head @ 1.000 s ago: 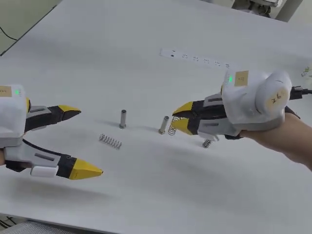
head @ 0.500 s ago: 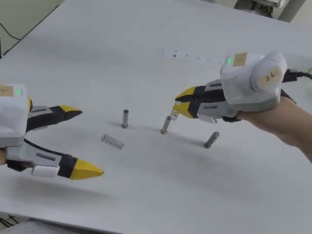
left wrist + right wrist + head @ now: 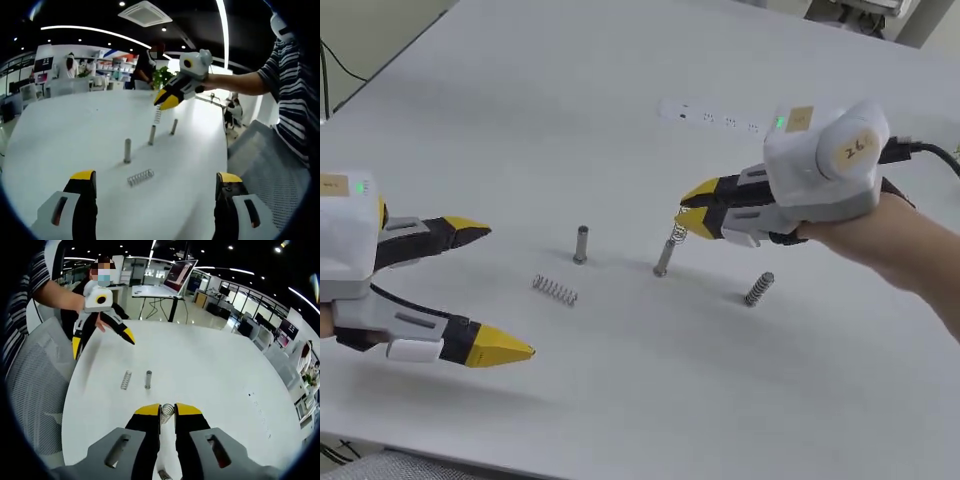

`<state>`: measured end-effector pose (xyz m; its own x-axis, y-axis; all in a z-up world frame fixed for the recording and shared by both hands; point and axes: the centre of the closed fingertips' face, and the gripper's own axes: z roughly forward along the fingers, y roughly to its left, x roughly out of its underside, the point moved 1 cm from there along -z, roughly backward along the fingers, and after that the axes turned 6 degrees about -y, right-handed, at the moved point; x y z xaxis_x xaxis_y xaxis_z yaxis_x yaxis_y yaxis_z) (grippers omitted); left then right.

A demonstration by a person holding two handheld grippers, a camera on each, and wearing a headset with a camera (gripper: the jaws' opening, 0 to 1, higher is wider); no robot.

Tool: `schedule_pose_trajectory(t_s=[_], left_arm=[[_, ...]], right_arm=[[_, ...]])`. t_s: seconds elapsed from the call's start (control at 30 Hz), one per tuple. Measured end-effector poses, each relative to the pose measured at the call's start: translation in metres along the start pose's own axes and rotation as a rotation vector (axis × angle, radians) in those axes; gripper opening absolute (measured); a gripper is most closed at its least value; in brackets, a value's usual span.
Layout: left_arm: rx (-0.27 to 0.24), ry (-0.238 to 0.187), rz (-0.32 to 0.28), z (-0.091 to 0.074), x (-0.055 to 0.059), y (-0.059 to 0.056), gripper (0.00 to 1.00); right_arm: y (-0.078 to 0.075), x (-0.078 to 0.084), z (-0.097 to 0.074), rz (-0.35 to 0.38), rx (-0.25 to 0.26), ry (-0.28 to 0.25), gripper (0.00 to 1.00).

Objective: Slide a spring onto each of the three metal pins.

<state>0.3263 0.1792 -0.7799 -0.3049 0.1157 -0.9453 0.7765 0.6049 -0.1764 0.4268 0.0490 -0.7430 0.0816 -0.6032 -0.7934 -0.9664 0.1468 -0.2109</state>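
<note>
The right tool (image 3: 692,222) pinches a spring (image 3: 678,234) between its yellow tips, upright at the top of the middle pin (image 3: 664,257) on the white desk (image 3: 620,400). The left tool (image 3: 507,291) hangs with jaws spread wide — gripping nothing. Ahead of it a bare pin (image 3: 581,244) stands near a loose spring (image 3: 554,290) lying flat; a third pin (image 3: 758,289) already carries its spring.
</note>
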Motion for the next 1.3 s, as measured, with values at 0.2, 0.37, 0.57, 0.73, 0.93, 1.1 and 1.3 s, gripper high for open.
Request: schedule_pose_trajectory(t_s=[0.2, 0.37, 0.57, 0.73, 0.93, 1.1, 1.3], left_arm=[[0.000, 0.000, 0.000, 0.000, 0.000, 0.000, 0.96], [-0.001, 0.001, 0.000, -0.001, -0.001, 0.000, 0.96], [-0.005, 0.004, -0.003, -0.002, 0.001, 0.000, 0.96], [-0.006, 0.001, -0.005, -0.003, 0.000, 0.000, 0.95], [-0.008, -0.002, -0.006, -0.005, -0.001, 0.001, 0.95], [-0.009, -0.001, -0.008, -0.005, 0.000, 0.001, 0.95], [-0.011, -0.001, -0.012, -0.006, 0.001, 0.001, 0.94]], right_arm=[[0.001, 0.000, 0.003, 0.002, -0.006, 0.001, 0.08], [0.001, 0.001, 0.005, -0.001, -0.008, 0.004, 0.08], [0.000, 0.004, 0.006, -0.007, -0.009, 0.012, 0.08], [0.000, 0.005, 0.009, -0.003, -0.011, 0.014, 0.08], [-0.002, 0.007, 0.012, 0.001, -0.011, 0.017, 0.08], [-0.002, 0.009, 0.013, 0.007, -0.013, 0.021, 0.08], [0.000, 0.012, 0.015, 0.008, -0.014, 0.029, 0.08]])
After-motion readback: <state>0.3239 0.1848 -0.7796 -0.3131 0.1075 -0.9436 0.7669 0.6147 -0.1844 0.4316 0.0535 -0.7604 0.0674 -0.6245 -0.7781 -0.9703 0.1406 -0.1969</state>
